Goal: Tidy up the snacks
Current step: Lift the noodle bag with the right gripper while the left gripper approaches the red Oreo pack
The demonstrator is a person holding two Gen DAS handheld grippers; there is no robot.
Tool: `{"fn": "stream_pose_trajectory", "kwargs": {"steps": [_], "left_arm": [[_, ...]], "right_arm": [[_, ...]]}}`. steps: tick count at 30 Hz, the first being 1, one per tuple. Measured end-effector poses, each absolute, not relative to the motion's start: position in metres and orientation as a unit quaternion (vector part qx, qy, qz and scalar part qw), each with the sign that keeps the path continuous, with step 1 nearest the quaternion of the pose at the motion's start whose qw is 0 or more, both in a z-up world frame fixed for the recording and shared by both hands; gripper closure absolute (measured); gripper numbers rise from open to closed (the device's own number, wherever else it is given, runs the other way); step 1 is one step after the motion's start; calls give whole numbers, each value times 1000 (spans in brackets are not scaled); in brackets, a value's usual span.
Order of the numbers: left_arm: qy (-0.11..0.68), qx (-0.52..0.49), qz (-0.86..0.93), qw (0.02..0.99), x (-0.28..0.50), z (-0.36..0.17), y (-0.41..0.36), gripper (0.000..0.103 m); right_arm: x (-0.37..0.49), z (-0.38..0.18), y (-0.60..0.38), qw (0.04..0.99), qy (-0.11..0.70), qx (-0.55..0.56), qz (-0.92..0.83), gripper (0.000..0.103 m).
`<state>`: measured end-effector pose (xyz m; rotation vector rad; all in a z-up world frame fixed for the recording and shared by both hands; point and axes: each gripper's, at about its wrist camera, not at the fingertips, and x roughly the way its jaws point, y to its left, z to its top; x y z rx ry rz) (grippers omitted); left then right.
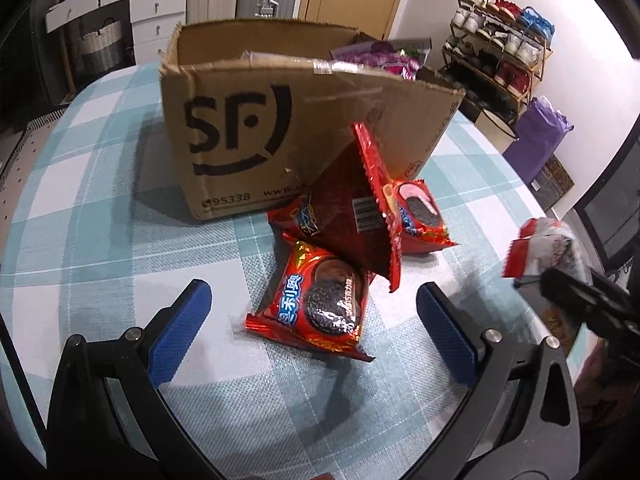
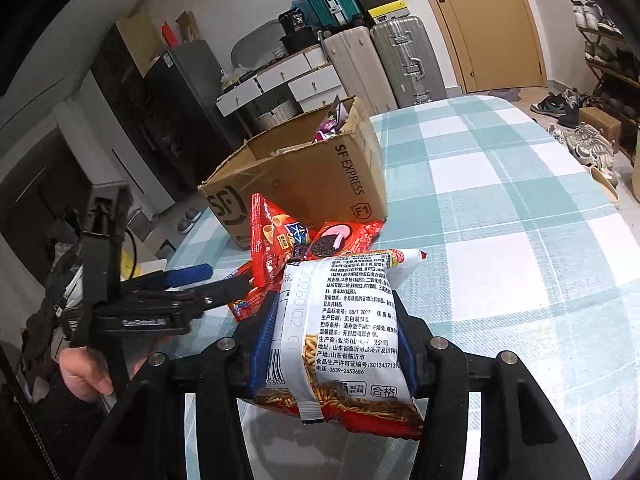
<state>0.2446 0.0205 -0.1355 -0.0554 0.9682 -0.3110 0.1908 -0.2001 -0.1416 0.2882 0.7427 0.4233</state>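
My left gripper [image 1: 314, 312] is open, its blue pads on either side of a red Oreo packet [image 1: 320, 308] lying on the checked tablecloth. A dark red snack bag [image 1: 356, 216] stands upright behind it, and another Oreo packet [image 1: 420, 216] lies beside that. An open SF cardboard box [image 1: 280, 120] stands behind them with purple snack packs [image 1: 384, 56] inside. My right gripper [image 2: 334, 344] is shut on a white and red noodle snack bag [image 2: 344, 328], held above the table. That bag also shows at the right of the left wrist view [image 1: 544, 248].
The table [image 2: 500, 208] has a teal and white checked cloth. Suitcases [image 2: 384, 56], white drawers and a wooden door stand behind. A shoe rack [image 1: 500, 48] and a purple bag [image 1: 536, 136] are beyond the table's right edge.
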Motion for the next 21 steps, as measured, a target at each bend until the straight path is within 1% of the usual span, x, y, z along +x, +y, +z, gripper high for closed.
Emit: {"fn": "stream_pose_trajectory", "kwargs": {"steps": [11,12,13,14,17,18,19,21], "left_arm": [[483,-15,-151,862,260,-152,14,2],[485,-16,-153,861,261,-154,14,2],[488,-18,-153,859,262,-156,14,6],[487,-18,-152,860,262,-156,14,6],[482,-20,-163,861,261,-156,14,19],[481,-20,-170,860,260,-155,13,28],[481,-19,-176,859,258,-154,11,44],[481,-12,-192,855,253,-153,6,60]], "right_arm": [[175,-137,-214,904,352,149,191,52],[174,-136,-215,904,352,150,190,52],[173,-136,-216,904,352,151,190,52],[171,-135,-217,904,351,152,189,52],[167,-133,-219,905,349,153,188,52],[164,-132,-220,906,348,153,187,52],[163,-131,-220,906,347,154,186,52],[160,-130,-221,907,346,156,185,52]]}}
